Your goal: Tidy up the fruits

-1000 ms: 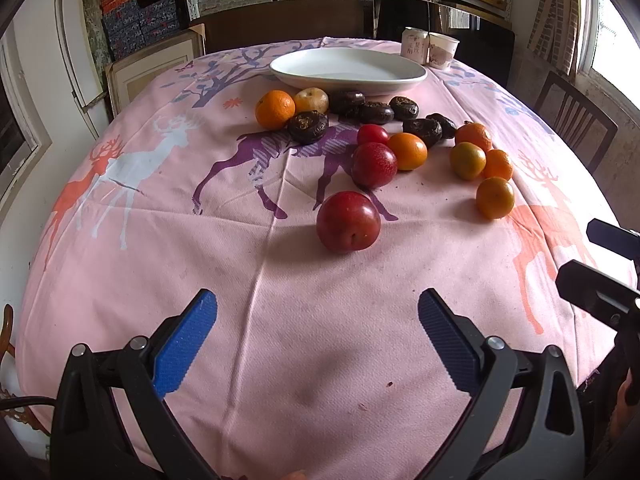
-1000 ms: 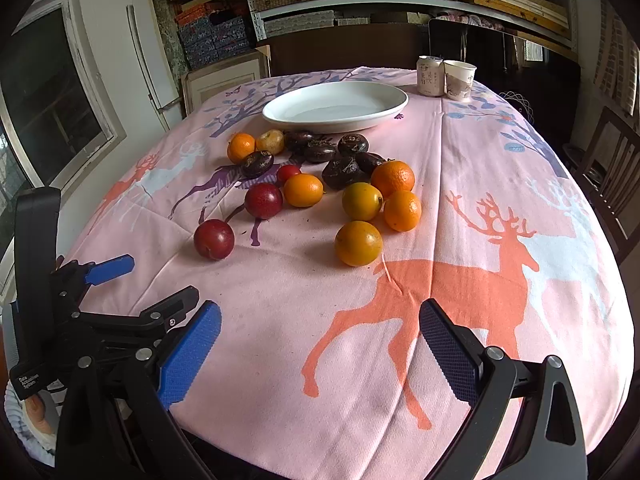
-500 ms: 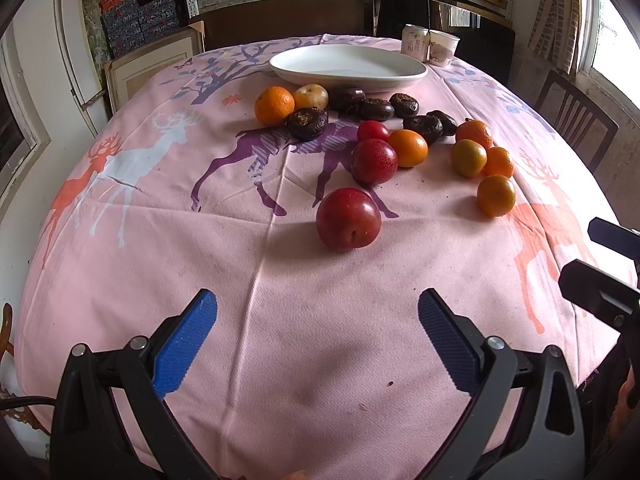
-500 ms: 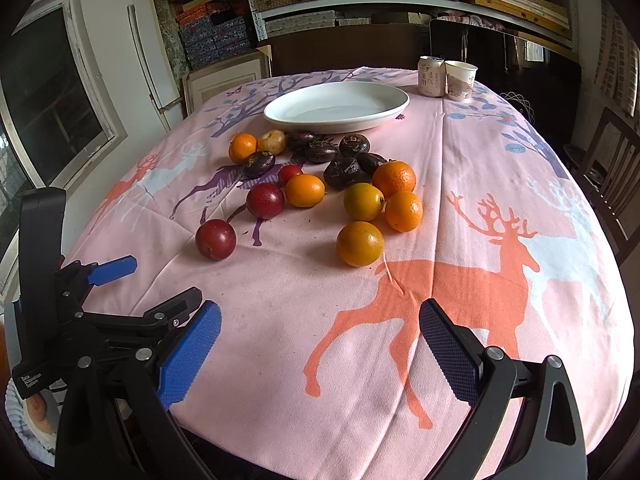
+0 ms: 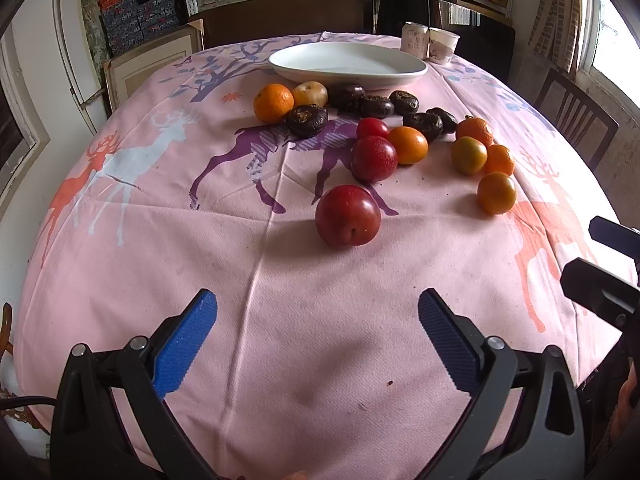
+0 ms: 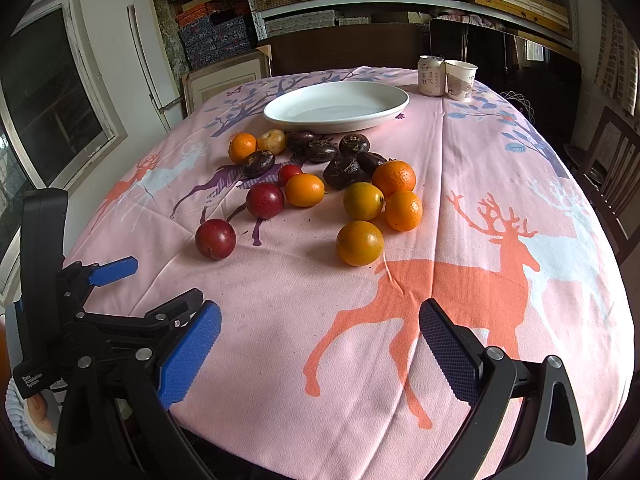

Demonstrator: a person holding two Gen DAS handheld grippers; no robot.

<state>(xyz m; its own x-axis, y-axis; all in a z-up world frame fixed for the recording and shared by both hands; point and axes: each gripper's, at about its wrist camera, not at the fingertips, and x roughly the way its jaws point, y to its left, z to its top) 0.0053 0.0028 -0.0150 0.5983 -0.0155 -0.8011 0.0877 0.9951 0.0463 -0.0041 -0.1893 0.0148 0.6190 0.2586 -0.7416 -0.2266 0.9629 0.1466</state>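
Right wrist view: white plate bare; fruits beside it.

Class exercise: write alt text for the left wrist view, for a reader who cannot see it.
An open left gripper with blue pads hovers over a pink deer-print tablecloth, aimed at a red plum. Beyond lie oranges, dark fruits and more plums, then an empty white plate.
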